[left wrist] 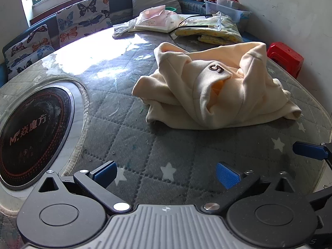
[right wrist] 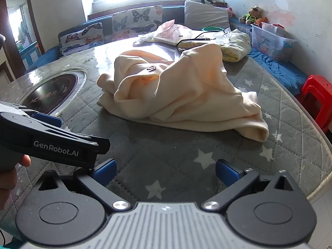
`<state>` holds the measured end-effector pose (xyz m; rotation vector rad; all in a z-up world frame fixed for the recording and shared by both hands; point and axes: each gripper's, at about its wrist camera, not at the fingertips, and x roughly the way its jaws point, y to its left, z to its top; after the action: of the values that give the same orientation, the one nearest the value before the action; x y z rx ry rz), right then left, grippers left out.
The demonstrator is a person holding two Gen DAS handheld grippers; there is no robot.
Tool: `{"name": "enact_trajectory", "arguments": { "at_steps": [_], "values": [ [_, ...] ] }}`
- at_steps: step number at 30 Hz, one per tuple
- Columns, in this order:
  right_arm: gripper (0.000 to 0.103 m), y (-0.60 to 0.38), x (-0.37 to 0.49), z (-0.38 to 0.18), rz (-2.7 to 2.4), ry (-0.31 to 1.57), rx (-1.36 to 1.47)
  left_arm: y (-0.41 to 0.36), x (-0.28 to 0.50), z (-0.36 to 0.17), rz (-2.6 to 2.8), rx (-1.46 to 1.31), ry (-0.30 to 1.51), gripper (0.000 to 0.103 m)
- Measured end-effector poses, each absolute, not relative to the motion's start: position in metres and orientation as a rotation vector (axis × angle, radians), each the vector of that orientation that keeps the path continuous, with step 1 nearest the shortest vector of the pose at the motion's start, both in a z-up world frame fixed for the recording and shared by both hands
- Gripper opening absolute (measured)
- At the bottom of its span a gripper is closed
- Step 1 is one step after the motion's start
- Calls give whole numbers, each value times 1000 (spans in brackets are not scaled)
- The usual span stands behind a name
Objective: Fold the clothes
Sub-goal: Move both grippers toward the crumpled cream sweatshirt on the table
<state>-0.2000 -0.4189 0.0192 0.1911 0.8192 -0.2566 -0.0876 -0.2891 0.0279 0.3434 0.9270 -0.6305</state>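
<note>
A cream garment (left wrist: pixel 215 87) with a brown "5" patch lies crumpled on the grey quilted star-print table cover (left wrist: pixel 145 141). It also shows in the right wrist view (right wrist: pixel 182 91). My left gripper (left wrist: pixel 166 174) is open and empty, hovering near the table's front edge, well short of the garment. My right gripper (right wrist: pixel 165 171) is open and empty, also in front of the garment. The left gripper's body (right wrist: pixel 51 139) shows at the left of the right wrist view, and a right fingertip (left wrist: pixel 309 150) shows at the right edge of the left wrist view.
A round black induction hob (left wrist: pixel 31 137) is set into the table at left. Folded yellow cloth (left wrist: pixel 211 31) and a pink-white packet (left wrist: pixel 157 18) lie at the far side. A red stool (left wrist: pixel 286 58) stands at right. Butterfly cushions (left wrist: pixel 83 18) line the bench behind.
</note>
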Motion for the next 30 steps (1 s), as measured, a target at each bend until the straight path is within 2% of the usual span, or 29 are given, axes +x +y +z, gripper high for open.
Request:
{"name": "enact_trajectory", "arguments": {
  "at_steps": [19, 30],
  "values": [
    [102, -434, -186, 21, -267, 808, 194, -303, -71, 29, -617, 347, 935, 103],
    [97, -440, -180, 24, -266, 797, 196, -309, -60, 37, -612, 343, 914, 103]
  ]
}}
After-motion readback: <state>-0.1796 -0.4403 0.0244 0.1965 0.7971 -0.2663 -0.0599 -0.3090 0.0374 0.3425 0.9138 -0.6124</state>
